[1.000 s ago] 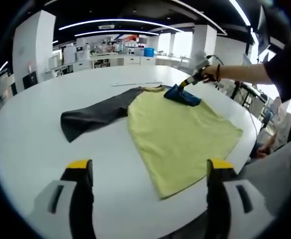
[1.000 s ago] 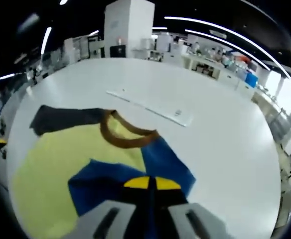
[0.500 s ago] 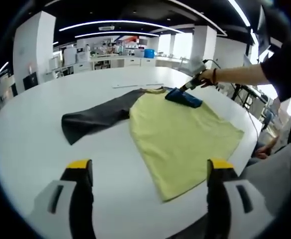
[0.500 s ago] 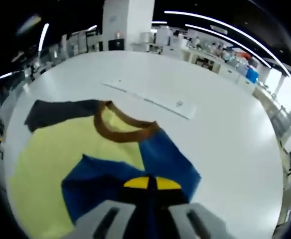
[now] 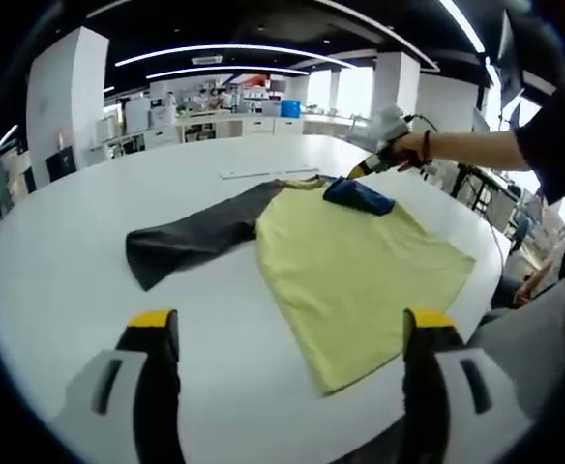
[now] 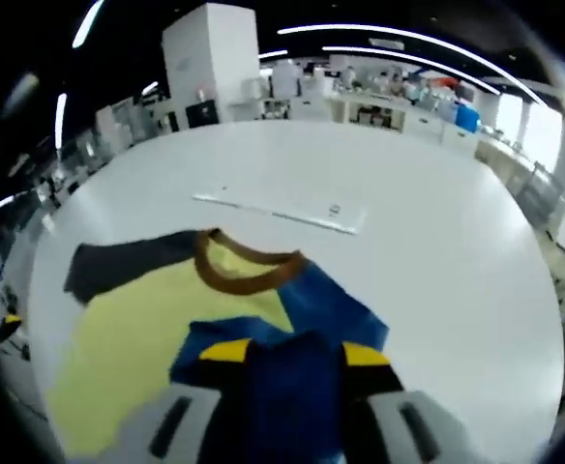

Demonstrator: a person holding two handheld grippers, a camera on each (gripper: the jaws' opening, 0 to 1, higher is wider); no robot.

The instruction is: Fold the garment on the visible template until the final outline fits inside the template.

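A T-shirt lies flat on the white table [image 5: 60, 280]: yellow body [image 5: 360, 261], dark grey sleeve [image 5: 191, 237] spread to the left, blue sleeve [image 5: 360, 197] folded in over the chest, brown collar [image 6: 249, 280]. My left gripper [image 5: 290, 324] stands open near the table's front edge, well short of the shirt's hem, with nothing in it. A hand holds my right gripper [image 5: 353, 174] just above the folded blue sleeve. In the right gripper view my right gripper [image 6: 295, 353] has its jaws apart, with the blue sleeve [image 6: 331, 300] bunched between them.
A thin clear strip [image 6: 278, 211] lies on the table beyond the collar. The table's curved edge runs close to the shirt's right hem [image 5: 457, 280]. A person's arm [image 5: 476, 145] reaches in from the right. Desks and shelves stand far behind.
My right gripper's jaws, pressed together on the blue sleeve before, now stand apart. The left gripper's camera has shifted only slightly; the shirt lies as it did.
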